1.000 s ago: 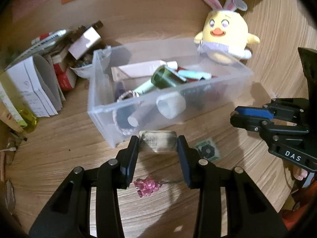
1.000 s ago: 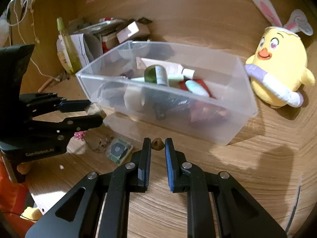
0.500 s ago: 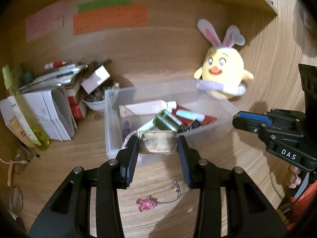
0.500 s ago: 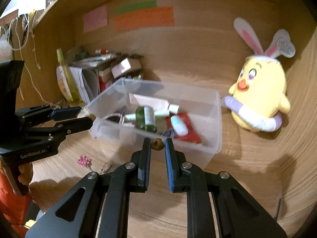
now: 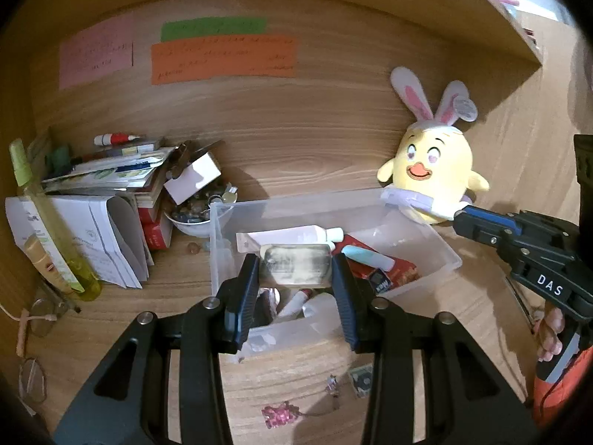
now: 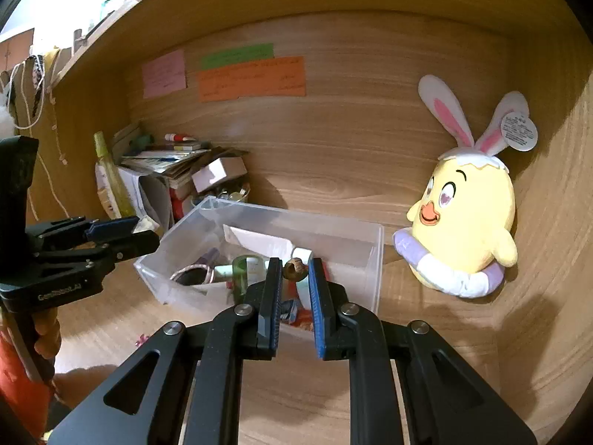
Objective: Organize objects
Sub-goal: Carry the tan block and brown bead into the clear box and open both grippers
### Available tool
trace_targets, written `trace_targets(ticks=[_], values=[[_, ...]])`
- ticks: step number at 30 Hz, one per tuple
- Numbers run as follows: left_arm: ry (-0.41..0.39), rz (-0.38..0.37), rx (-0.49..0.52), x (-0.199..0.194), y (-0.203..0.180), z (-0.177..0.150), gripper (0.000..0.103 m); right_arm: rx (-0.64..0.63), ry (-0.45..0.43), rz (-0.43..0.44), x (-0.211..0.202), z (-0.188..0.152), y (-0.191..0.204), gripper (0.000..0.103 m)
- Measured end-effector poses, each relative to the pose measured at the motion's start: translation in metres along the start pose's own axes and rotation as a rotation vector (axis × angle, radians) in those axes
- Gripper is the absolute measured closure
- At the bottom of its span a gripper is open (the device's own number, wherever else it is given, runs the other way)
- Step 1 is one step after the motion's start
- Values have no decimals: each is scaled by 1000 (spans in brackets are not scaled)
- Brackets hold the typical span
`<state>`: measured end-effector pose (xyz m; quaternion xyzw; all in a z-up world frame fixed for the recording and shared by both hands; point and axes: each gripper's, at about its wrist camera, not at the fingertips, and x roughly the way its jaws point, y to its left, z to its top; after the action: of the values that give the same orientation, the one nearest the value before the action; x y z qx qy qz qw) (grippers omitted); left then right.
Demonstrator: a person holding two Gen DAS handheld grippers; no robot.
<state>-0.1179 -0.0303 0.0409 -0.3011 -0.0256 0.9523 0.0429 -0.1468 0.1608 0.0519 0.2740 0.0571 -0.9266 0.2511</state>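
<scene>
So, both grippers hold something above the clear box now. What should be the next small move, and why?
Probably lower the left gripper slightly and open it. It is shut on the flat pale packet, which hangs over the clear box among the tubes already inside, so it should drop in. The right gripper, holding the small brown piece over the same box, could follow.

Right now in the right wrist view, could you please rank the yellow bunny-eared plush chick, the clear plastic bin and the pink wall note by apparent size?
1. Clear plastic bin; plush chick looks similar, unsure.
2. Pink wall note, clearly smallest, though farthest.
</scene>
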Motion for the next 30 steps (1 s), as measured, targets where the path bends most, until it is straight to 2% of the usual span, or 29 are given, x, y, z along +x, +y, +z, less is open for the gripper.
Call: trace_targets(ticks=[19, 23, 30], values=[[150, 0, -29, 61, 10, -13, 64, 52, 165, -48, 73, -19, -23, 90], [180, -35, -26, 68, 9, -15, 64, 37, 185, -82, 79, -22, -22, 90], [169, -34, -12, 69, 7, -15, 64, 22, 198, -81, 82, -25, -18, 90]])
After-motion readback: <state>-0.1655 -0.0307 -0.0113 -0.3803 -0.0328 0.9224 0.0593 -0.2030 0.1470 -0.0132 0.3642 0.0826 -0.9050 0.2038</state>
